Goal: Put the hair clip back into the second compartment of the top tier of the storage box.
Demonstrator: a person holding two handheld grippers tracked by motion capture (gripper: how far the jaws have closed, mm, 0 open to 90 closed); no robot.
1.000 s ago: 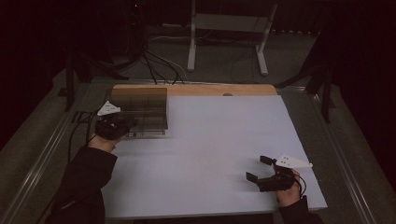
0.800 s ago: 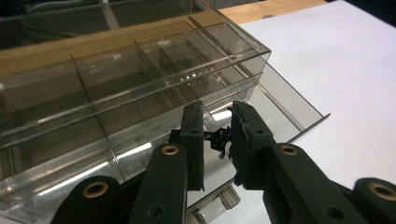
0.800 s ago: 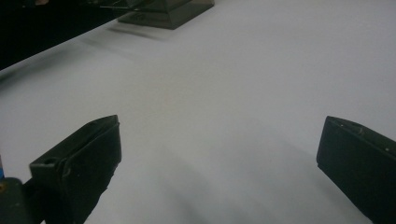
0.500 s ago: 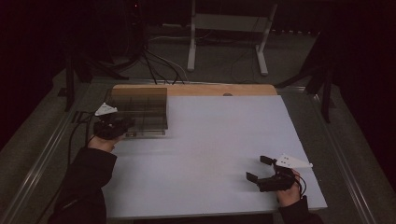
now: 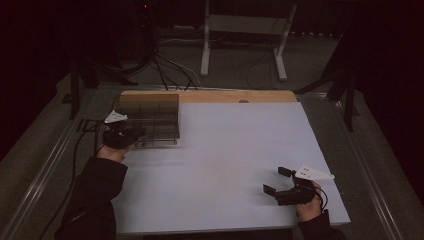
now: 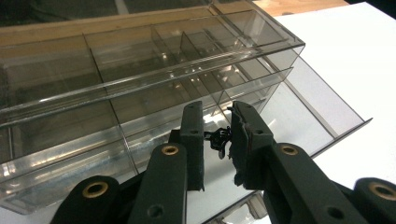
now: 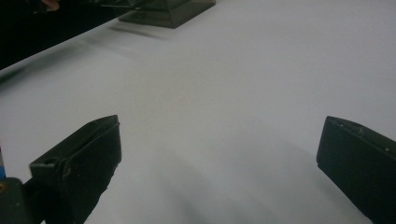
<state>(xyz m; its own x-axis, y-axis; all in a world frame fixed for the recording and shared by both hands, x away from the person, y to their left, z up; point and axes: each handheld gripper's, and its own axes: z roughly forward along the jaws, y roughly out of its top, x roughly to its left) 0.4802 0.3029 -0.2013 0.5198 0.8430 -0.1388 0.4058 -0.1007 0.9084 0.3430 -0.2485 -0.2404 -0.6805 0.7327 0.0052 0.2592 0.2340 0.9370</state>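
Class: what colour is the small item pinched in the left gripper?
Black small item, clearest in the left gripper view.

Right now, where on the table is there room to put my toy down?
The wide white tabletop is bare between the clear plastic drawer organizer at the far left and the right gripper near the front right corner. The far right side is bare too. It is crowded only at the organizer, where the left gripper pinches a small black object.
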